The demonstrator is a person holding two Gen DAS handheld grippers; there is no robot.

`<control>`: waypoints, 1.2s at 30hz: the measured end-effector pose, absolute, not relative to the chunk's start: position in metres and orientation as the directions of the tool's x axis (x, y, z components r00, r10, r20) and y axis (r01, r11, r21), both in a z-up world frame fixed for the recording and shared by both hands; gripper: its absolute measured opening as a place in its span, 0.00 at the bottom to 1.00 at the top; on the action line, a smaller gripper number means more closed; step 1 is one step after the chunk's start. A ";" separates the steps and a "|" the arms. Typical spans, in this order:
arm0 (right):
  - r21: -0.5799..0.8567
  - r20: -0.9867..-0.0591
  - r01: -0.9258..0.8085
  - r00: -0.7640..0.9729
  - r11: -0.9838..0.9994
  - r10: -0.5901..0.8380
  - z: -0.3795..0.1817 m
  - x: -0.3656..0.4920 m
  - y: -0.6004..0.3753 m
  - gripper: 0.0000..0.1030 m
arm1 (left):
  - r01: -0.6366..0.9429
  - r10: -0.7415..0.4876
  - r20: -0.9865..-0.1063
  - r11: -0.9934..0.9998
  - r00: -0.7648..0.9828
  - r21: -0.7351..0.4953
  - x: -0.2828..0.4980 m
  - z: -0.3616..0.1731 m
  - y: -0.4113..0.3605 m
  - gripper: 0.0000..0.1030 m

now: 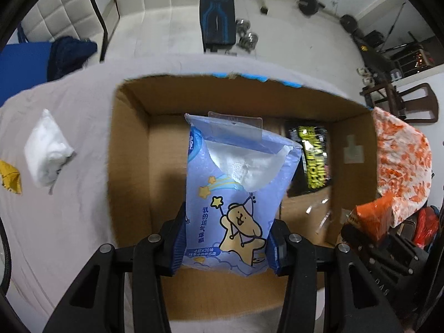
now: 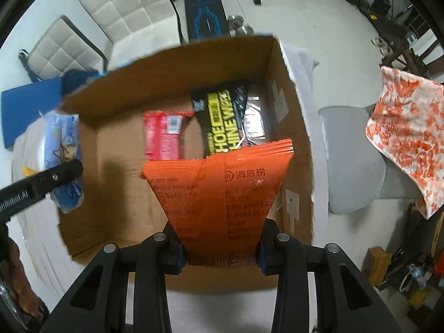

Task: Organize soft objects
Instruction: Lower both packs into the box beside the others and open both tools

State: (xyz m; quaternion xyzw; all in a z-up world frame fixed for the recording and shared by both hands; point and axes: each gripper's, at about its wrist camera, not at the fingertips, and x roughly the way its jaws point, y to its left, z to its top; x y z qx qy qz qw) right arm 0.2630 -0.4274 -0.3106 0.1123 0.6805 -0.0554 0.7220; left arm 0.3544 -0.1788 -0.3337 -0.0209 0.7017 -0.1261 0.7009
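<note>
My left gripper [image 1: 226, 245] is shut on a light blue tissue pack [image 1: 236, 194] with a cartoon dog and holds it above the open cardboard box [image 1: 127, 152]. My right gripper [image 2: 220, 247] is shut on an orange snack packet [image 2: 222, 197] and holds it over the same box [image 2: 294, 138]. Inside the box lie a black-and-yellow packet [image 2: 222, 122], a red packet [image 2: 163, 136] and a silver packet [image 2: 254, 122]. The tissue pack [image 2: 65, 161] and the left gripper also show at the left of the right wrist view. The orange packet [image 1: 369, 219] shows at the right of the left wrist view.
The box stands on a table with a pale cloth [image 1: 69, 194]. A white soft bundle [image 1: 47, 152] and a yellow packet [image 1: 9, 177] lie on the cloth to the left. An orange-and-white cloth [image 2: 410, 136] hangs over a grey chair [image 2: 352, 161] on the right.
</note>
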 end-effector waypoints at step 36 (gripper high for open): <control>0.019 -0.993 0.142 -0.113 0.990 0.035 -0.395 0.281 -0.416 0.76 | 0.099 -0.154 -0.984 0.982 -0.094 -0.163 0.392 -0.371 -0.198 0.93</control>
